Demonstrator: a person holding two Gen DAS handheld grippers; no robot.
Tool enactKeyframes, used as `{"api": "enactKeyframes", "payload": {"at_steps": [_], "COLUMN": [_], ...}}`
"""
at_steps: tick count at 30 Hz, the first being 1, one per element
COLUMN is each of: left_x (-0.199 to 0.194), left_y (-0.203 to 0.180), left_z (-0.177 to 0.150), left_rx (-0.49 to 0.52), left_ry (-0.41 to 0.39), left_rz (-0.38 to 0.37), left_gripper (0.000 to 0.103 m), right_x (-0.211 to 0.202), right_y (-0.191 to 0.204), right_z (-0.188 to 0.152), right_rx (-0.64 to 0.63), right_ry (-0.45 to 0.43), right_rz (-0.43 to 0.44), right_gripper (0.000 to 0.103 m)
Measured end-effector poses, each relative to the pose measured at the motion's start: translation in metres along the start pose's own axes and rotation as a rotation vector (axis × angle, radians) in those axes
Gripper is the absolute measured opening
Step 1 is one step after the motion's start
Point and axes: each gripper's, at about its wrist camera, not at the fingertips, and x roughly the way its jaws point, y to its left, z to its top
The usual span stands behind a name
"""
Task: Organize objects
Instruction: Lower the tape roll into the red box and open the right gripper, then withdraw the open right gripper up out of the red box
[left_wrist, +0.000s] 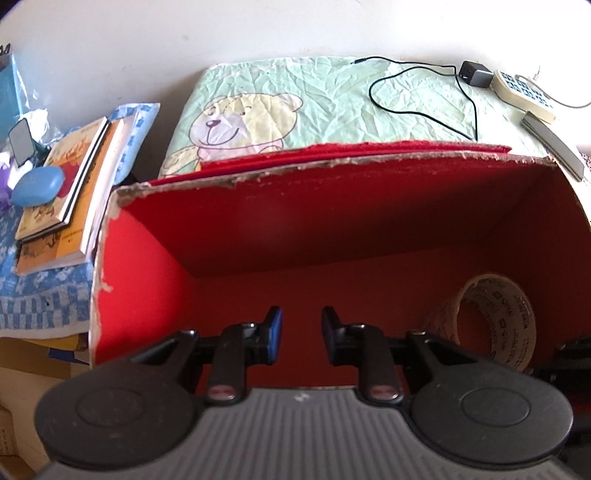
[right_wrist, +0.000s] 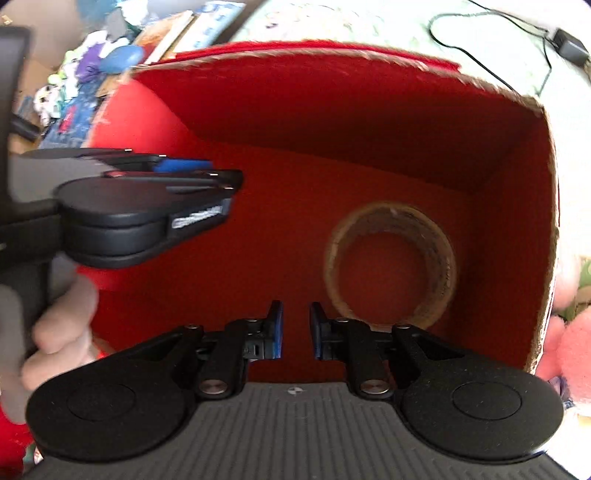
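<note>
A red cardboard box (left_wrist: 332, 221) with torn rims stands open below both grippers; it also shows in the right wrist view (right_wrist: 332, 110). A roll of clear printed tape (left_wrist: 495, 321) lies on the box floor at the right, seen as a ring in the right wrist view (right_wrist: 391, 266). My left gripper (left_wrist: 301, 332) is open and empty over the box, and shows from the side in the right wrist view (right_wrist: 207, 173). My right gripper (right_wrist: 296, 328) is open and empty, just left of the tape roll.
Left of the box, stacked books (left_wrist: 70, 195) with a blue oval case (left_wrist: 37, 185) lie on a blue patterned cloth (left_wrist: 37, 295). Behind it, a bear-print cloth (left_wrist: 295, 110) carries a black cable with charger (left_wrist: 474, 74), a keypad remote (left_wrist: 524, 94). Pink fabric (right_wrist: 572, 354) lies right.
</note>
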Motion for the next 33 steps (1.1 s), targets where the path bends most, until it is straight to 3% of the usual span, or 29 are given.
{"api": "enactKeyframes", "payload": {"at_steps": [18, 26, 33], "left_x": [0.001, 0.002, 0.0], "left_y": [-0.007, -0.006, -0.009], "left_z": [0.0, 0.001, -0.001], "left_rx": [0.035, 0.036, 0.04], "left_ry": [-0.02, -0.013, -0.031], "left_rz": [0.037, 0.066, 0.122], "left_gripper": [0.029, 0.029, 0.03], "right_x": [0.023, 0.024, -0.013], "right_y": [-0.024, -0.018, -0.024], "right_z": [0.017, 0.004, -0.011], "right_rx": [0.111, 0.149, 0.203], "right_ry": [-0.159, -0.212, -0.315], "right_rz": [-0.152, -0.14, -0.111], "right_gripper": [0.014, 0.015, 0.016]}}
